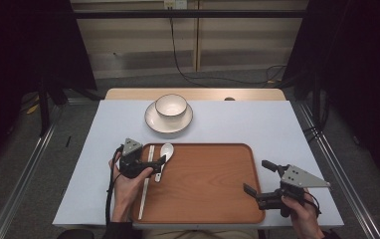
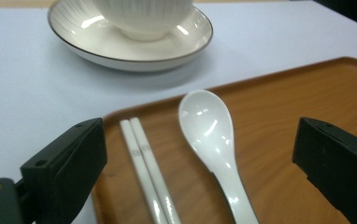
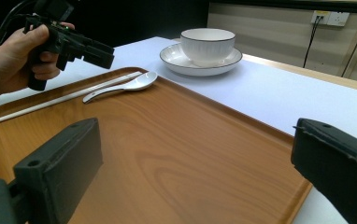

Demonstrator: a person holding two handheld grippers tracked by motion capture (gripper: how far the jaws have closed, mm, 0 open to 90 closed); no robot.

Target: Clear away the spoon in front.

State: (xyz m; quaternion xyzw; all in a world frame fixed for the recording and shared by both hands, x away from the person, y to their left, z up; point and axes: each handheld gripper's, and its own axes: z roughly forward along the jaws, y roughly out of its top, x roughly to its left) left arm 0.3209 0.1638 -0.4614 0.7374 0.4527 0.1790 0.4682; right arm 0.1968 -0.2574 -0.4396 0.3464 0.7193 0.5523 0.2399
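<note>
A wooden tray (image 1: 208, 184) lies at the near middle of the white table. Along its left edge lie a white ceramic spoon (image 1: 164, 158) (image 2: 209, 135) (image 3: 130, 86) and a pair of white chopsticks (image 1: 146, 184) (image 2: 146, 172) (image 3: 69, 96). My left gripper (image 1: 150, 158) (image 2: 200, 154) hovers over that left edge, open, its jaws wide on either side of the spoon handle and chopsticks without touching them. My right gripper (image 1: 259, 177) (image 3: 200, 158) is open over the tray's right end, with nothing between its jaws.
A white bowl (image 1: 171, 105) (image 3: 208, 44) stands in a white saucer (image 1: 153, 122) (image 2: 97, 46) on the table just beyond the tray. Bare tray wood (image 3: 167, 149) stretches between the two grippers. Metal rails run along both sides of the table.
</note>
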